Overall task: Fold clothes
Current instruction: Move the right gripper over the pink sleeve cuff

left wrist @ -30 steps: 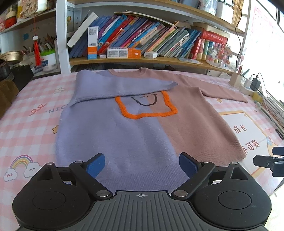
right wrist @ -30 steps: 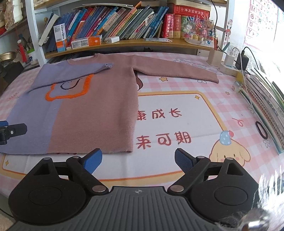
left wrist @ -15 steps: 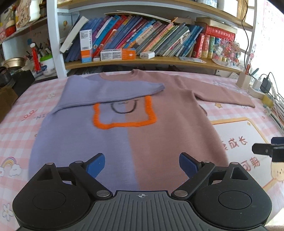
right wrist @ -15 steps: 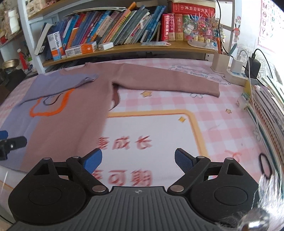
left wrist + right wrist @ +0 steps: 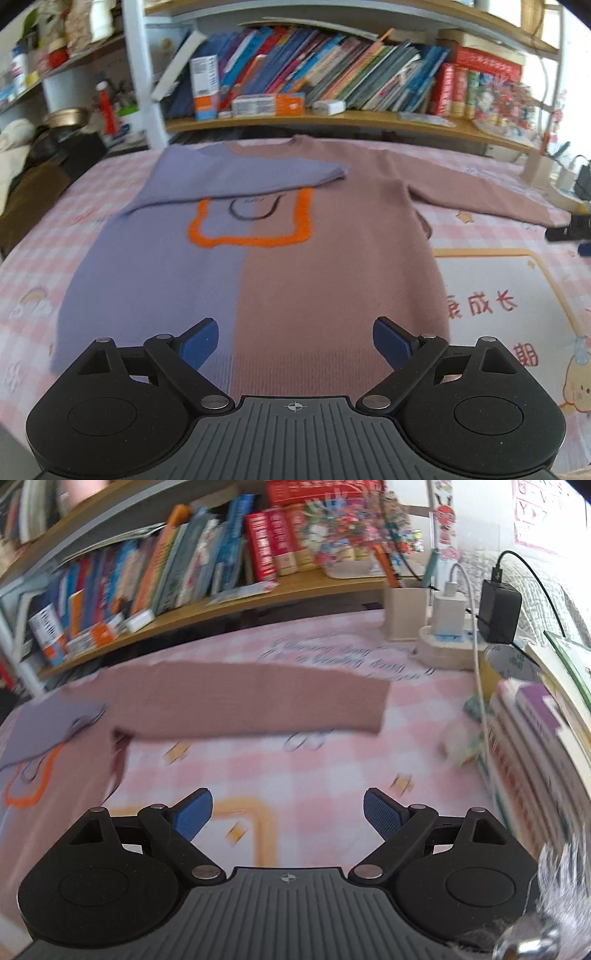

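A two-tone sweater (image 5: pixel 280 258), purple on the left and brownish pink on the right with an orange outlined patch, lies flat on the pink checked table. Its purple sleeve (image 5: pixel 236 177) is folded across the chest. The brown sleeve (image 5: pixel 258 705) stretches out to the right, its cuff near the chargers. My left gripper (image 5: pixel 293 341) hovers open over the sweater's hem with nothing between its fingers. My right gripper (image 5: pixel 287 814) hangs open above the bare cloth just in front of the brown sleeve, holding nothing. The right gripper's tip (image 5: pixel 570 232) shows at the right edge of the left wrist view.
A bookshelf (image 5: pixel 332 118) full of books runs along the far edge. A power strip with chargers (image 5: pixel 465 627) and a pen holder (image 5: pixel 404 613) stand at the back right. Stacked books (image 5: pixel 535 746) line the right edge. A printed mat (image 5: pixel 509 306) lies right of the sweater.
Both grippers moved to the right. The right one travelled further, from the sweater's lower hem towards the outstretched brown sleeve. Both stayed open.
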